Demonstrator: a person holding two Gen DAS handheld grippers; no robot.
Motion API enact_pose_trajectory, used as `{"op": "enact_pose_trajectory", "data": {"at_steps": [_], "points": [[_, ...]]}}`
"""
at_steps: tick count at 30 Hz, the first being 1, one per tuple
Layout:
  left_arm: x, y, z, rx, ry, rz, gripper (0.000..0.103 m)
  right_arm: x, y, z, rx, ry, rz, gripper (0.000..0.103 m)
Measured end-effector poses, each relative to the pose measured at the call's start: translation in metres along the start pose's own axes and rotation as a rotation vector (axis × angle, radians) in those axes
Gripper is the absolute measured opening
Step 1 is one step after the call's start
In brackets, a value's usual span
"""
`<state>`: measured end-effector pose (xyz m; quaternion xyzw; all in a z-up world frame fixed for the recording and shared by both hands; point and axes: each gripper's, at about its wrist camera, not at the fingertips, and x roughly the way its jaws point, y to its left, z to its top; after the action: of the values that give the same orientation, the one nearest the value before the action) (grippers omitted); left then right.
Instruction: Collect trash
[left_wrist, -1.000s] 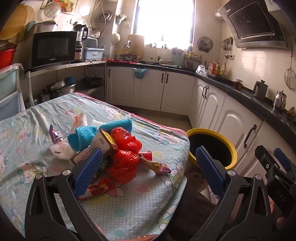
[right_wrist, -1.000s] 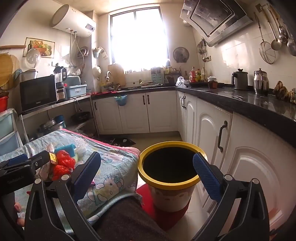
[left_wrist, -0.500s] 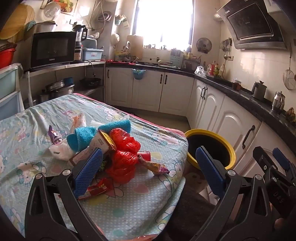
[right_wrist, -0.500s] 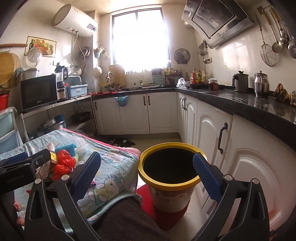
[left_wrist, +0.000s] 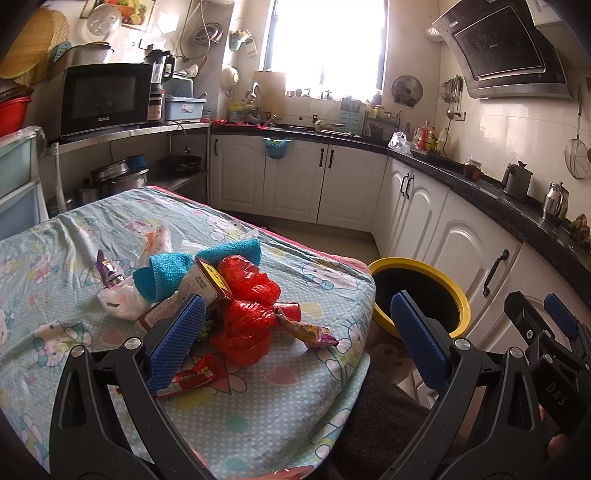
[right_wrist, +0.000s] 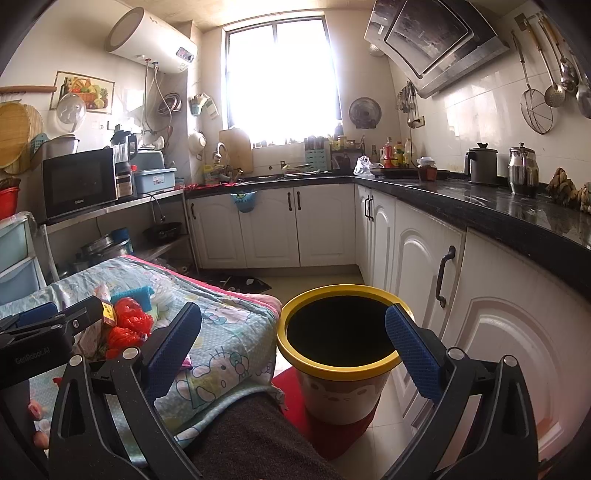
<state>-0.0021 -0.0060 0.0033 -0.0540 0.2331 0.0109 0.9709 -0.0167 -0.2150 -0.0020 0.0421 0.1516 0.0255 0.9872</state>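
Barely anything is changing: both tongs, left tongs (left_wrist: 295, 332) and right tongs (right_wrist: 293, 338), are staying spread, empty; trash pile (left_wrist: 243, 295) at 11 o'clock, bin (right_wrist: 338, 332) probably empty.

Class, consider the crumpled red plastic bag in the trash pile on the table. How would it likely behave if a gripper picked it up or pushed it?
The red plastic bag looks thin and crumpled, so it would probably flop and sag rather than hold shape. It seems light, so a push may just slide or squash it. Its glossy surface suggests it could slip from the open left gripper unless pinched firmly.
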Motion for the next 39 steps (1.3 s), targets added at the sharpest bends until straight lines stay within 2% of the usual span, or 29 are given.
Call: {"op": "enact_pose_trajectory", "data": {"at_steps": [22,29,39], "points": [[0.0,0.008,0.004,-0.014,-0.001,0.003,0.092,-0.003,0.008,0.002,-0.018,-0.006,0.012,0.097],[0.001,0.024,0.003,-0.042,-0.003,0.019,0.092,0.001,0.018,0.002,-0.063,0.008,0.076,0.097],[-0.003,0.053,0.01,-0.085,-0.024,0.057,0.092,0.017,0.043,0.001,-0.147,0.078,0.197,0.097]]}}
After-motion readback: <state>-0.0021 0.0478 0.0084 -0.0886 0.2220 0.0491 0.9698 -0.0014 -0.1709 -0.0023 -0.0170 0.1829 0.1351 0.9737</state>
